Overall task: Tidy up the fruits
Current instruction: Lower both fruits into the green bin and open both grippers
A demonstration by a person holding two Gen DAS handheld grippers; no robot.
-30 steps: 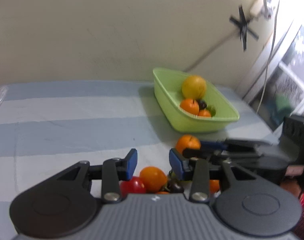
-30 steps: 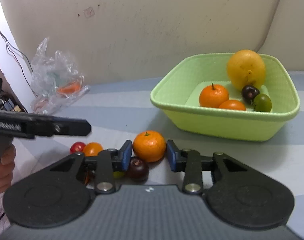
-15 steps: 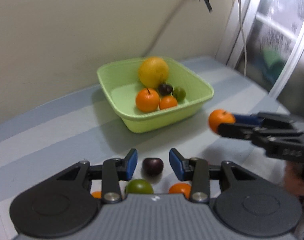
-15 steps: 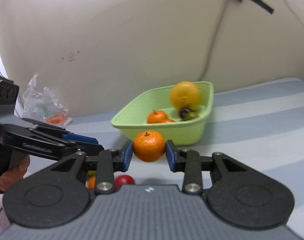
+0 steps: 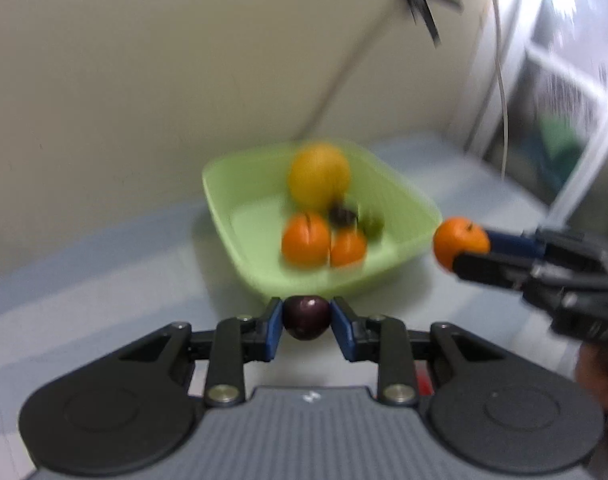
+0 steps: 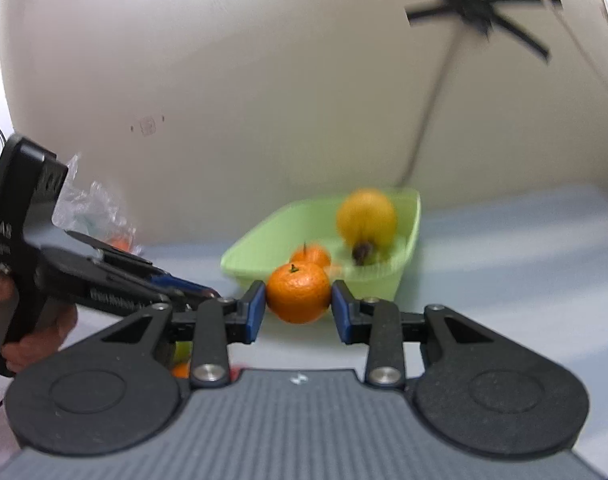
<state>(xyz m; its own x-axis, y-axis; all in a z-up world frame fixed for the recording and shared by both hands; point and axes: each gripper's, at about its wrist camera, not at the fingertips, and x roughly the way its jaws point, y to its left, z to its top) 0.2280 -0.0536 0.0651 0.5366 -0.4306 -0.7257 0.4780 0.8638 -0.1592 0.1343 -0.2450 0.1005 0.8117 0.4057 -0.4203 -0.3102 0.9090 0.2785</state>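
Note:
My left gripper (image 5: pixel 307 323) is shut on a dark purple plum (image 5: pixel 306 317) and holds it above the table, just in front of the green basket (image 5: pixel 224 192). My right gripper (image 6: pixel 298 310) is shut on an orange mandarin (image 6: pixel 298 297), also lifted; that mandarin shows in the left wrist view (image 5: pixel 460 242) beside the basket's right corner. The basket (image 6: pixel 264 232) holds a large yellow citrus (image 5: pixel 319 179), two mandarins (image 5: pixel 306 239), a dark plum and a green fruit. The left gripper shows at the left of the right wrist view (image 6: pixel 208 293).
A clear plastic bag (image 6: pixel 92 208) lies at the back left by the wall. A few small fruits (image 6: pixel 181 369) stay on the striped table under the grippers. A window and cable are at the right (image 5: pixel 564 80).
My left gripper has shut on the plum and lifted it toward the basket. My right gripper has carried the mandarin up and closer to the basket.

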